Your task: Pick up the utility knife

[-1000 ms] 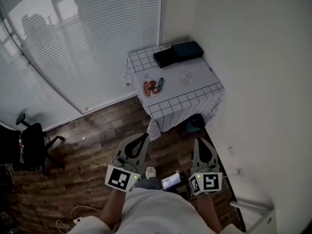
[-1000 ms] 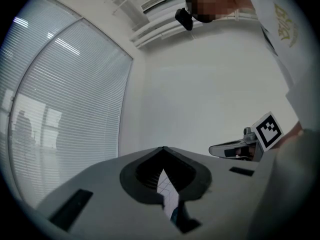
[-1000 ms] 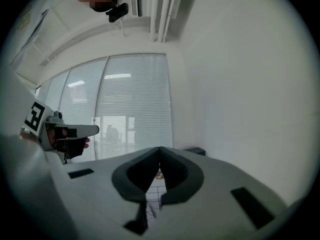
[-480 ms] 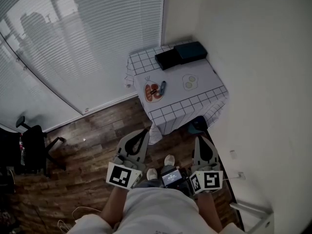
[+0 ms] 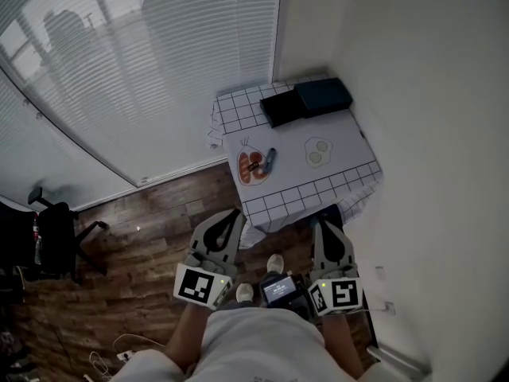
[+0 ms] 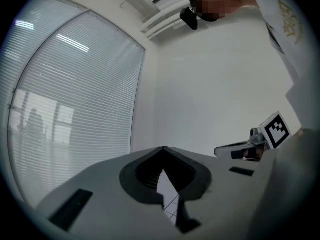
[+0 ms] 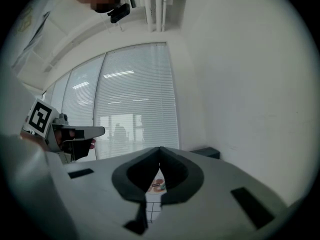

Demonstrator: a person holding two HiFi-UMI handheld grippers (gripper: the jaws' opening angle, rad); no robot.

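Currently the left gripper (image 5: 232, 214) and right gripper (image 5: 320, 224), fingers pressed together and empty, hang short of the surface (image 5: 343, 132), where the knife (image 5: 270, 161) lies left, against a red mat (image 5: 250, 168): likely light, rigid and smooth, so grip mid-handle.

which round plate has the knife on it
The red-orange round plate on the left: the dark blue utility knife lies at its right edge. The pale round plate has none.
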